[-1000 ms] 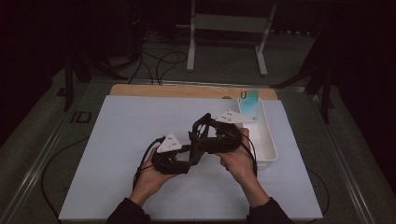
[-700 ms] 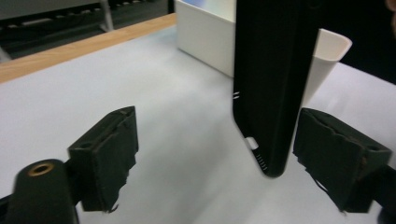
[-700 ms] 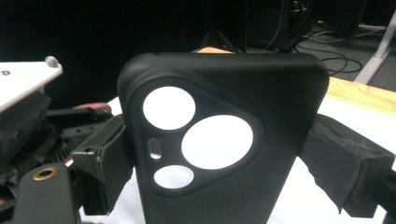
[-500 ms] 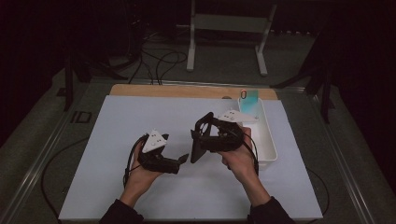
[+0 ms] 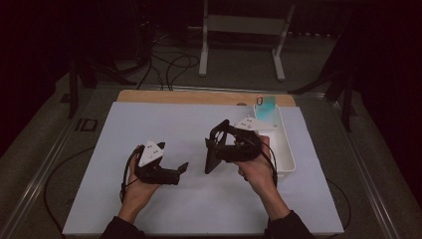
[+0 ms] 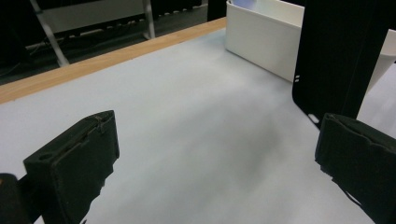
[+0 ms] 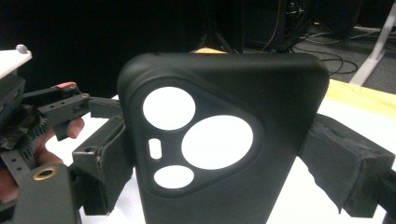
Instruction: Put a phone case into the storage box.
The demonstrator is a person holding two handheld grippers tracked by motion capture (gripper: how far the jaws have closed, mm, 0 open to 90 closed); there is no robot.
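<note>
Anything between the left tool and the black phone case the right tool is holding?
Nothing visible. The left tool, jaws open after just widening, faces the phone case clamped in the right tool across bare white mat. The white bin sits beyond the case.

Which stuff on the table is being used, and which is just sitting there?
Being used:
- black phone case, clamped in the right gripper
- left gripper, jaws just opened, nothing between them

Just sitting there:
- white bin
- teal phone case standing in it
</note>
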